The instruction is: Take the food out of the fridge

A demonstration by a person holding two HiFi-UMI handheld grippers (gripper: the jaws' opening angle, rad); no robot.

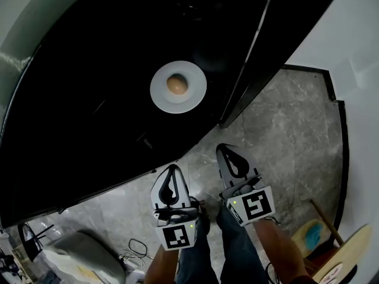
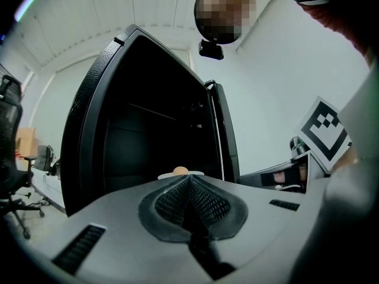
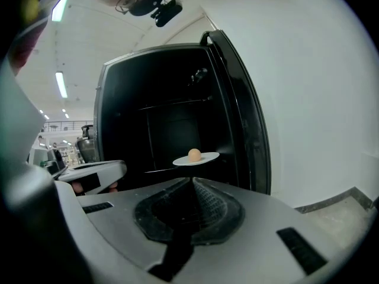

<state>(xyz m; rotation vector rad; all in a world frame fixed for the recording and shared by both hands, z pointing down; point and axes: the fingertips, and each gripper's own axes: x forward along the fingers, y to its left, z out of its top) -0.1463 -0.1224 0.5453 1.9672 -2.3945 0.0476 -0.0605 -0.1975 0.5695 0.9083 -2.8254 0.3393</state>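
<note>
In the head view, the black fridge [image 1: 106, 99] is standing open, its door [image 1: 278, 46] swung out to the right. A white plate [image 1: 161, 93] is sitting on a dark shelf inside, carrying a round tan piece of food [image 1: 177, 84] at its centre. The left gripper [image 1: 172, 171] and right gripper [image 1: 225, 154] are hovering side by side over the grey stone floor [image 1: 290, 135], outside the fridge and apart from the plate.

In the left gripper view, its jaws are pressing together on nothing, and the plate is showing just beyond their tips.

In the right gripper view, the jaws are likewise clenched and empty, pointing toward the plate and the food on it.
</note>
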